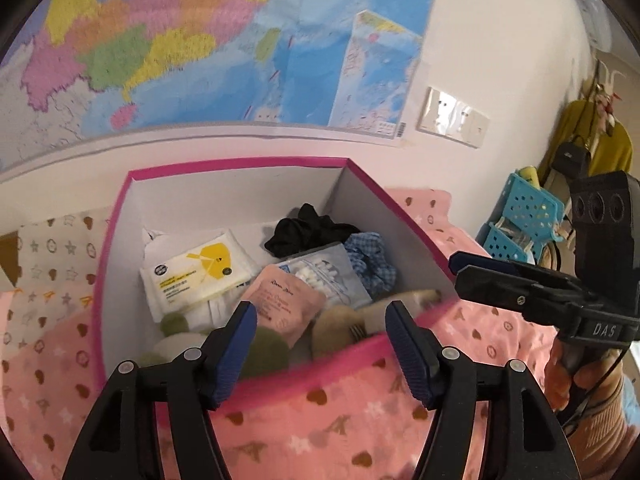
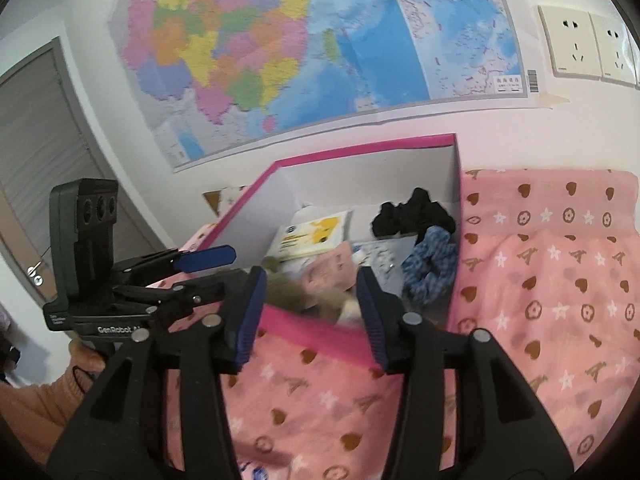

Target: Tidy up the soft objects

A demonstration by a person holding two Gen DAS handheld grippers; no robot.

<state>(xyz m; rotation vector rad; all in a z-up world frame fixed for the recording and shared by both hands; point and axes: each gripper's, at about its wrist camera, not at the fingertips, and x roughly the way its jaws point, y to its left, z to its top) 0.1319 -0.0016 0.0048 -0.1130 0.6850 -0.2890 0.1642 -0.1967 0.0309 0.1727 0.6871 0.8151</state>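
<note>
Blurred plush toys (image 1: 344,322) lie half hidden behind the box's near wall (image 1: 320,364).

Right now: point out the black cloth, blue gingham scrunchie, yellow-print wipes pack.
black cloth (image 1: 304,232), left wrist view, middle of bundle
blue gingham scrunchie (image 1: 372,264), left wrist view, ruffled middle
yellow-print wipes pack (image 1: 196,276), left wrist view, front face

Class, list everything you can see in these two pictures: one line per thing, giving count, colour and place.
box: one, pink rim, grey inside, on the blanket
wipes pack: one, white and yellow, left in box
cotton swab bag: one, clear, middle of box
pink pouch: one, beside the swabs
black cloth: one, back of box
checked cloth: one, blue, right in box
plush toy: one, green and tan, front of box
blanket: one, pink, under box
map: one, multicoloured, wall
sockets: two in full view, white, wall
left tool: one, black, open
right tool: one, black, open
</note>
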